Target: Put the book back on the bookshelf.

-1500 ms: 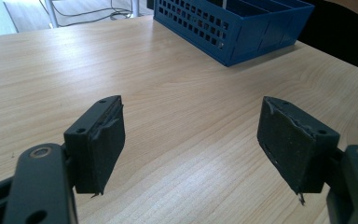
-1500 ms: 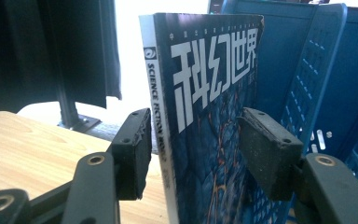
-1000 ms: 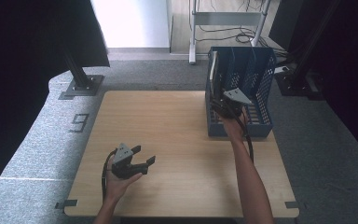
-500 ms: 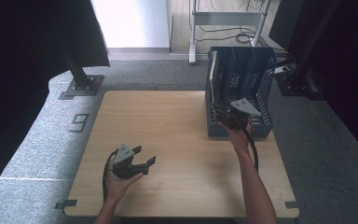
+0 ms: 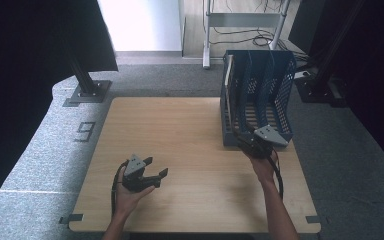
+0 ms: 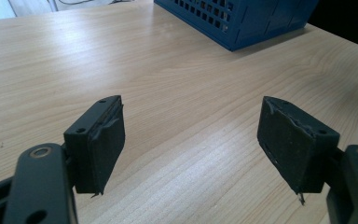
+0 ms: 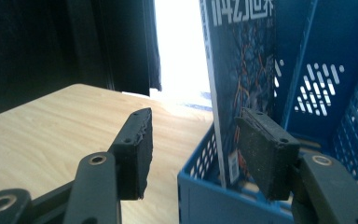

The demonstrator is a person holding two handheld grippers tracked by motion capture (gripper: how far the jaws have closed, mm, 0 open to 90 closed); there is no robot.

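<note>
The right gripper (image 7: 193, 154) gapes wide at the front edge of the blue rack (image 5: 260, 95) — a book (image 7: 242, 84) upright inside — while the left gripper (image 5: 152, 167), jaws wide, hovers empty over the wooden table (image 5: 180, 125).

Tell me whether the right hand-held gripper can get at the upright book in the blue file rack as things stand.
Probably yes. The right hand-held gripper is open at the blue plastic file rack's near end, and the upright blue-covered book stands between its jaws with nothing in front; only the rack's low front wall sits below.

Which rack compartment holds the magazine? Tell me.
The leftmost compartment of the blue file rack: the magazine stands upright there, by the right claw.
</note>
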